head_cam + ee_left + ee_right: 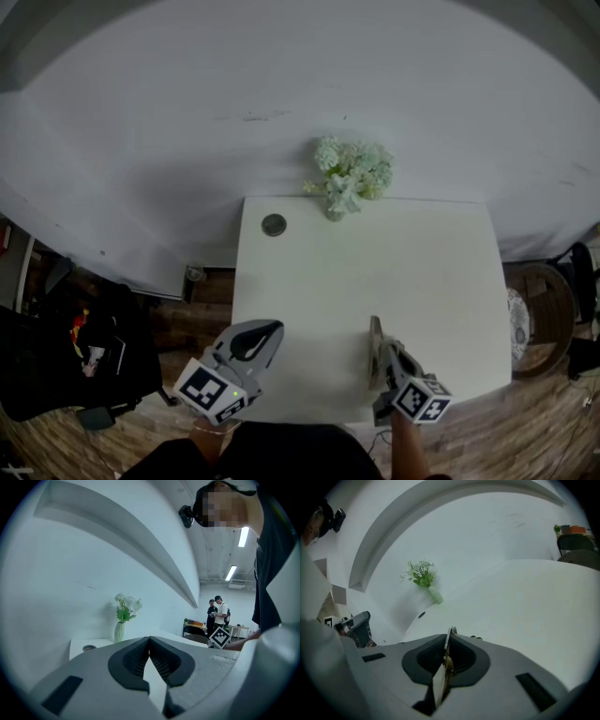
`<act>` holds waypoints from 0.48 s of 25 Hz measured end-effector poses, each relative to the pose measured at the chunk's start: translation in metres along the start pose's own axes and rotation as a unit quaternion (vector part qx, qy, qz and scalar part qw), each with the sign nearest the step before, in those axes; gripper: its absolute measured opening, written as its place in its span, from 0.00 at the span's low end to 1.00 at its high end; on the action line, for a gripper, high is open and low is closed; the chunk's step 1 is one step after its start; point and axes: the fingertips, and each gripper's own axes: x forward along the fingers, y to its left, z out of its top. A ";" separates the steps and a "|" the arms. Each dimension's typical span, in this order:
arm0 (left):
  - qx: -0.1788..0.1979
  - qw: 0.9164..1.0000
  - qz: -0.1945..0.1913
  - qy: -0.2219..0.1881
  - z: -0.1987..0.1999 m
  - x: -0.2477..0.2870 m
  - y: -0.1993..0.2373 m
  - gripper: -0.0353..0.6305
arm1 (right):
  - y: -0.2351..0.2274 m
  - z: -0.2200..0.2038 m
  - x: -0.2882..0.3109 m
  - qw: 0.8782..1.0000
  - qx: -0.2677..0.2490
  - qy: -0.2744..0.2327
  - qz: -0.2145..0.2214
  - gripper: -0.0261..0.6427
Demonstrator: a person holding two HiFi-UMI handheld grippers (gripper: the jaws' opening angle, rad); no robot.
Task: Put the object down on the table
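White table (pixel 375 272): far edge against the wall, broad bare top between the near edge and the far items. Left gripper (pixel 274 328) at near-left edge, jaws pressed together, empty. Right gripper (pixel 384 354) at near edge, right of centre, pinching a thin flat object (pixel 374 330): upright, edge-on, pale with a brownish rim. Contact with the table can't be made out. Flower vase (pixel 349 178) stands far centre, small dark disc (pixel 273 225) far left.
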 end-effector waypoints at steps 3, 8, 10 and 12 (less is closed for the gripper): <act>0.000 1.000 -0.003 0.000 0.000 0.000 0.000 0.05 | -0.002 -0.003 0.000 1.000 -0.001 0.001 -0.003 0.06; -0.002 1.000 -0.011 -0.003 0.001 0.003 -0.001 0.05 | -0.004 -0.008 0.000 1.000 -0.011 0.009 -0.014 0.06; -0.002 1.000 -0.014 -0.002 0.001 0.005 -0.001 0.05 | -0.006 -0.009 0.000 1.000 -0.007 0.010 -0.016 0.06; -0.002 1.000 -0.017 -0.002 0.001 0.006 -0.002 0.05 | -0.007 -0.009 0.000 1.000 -0.005 0.009 -0.016 0.06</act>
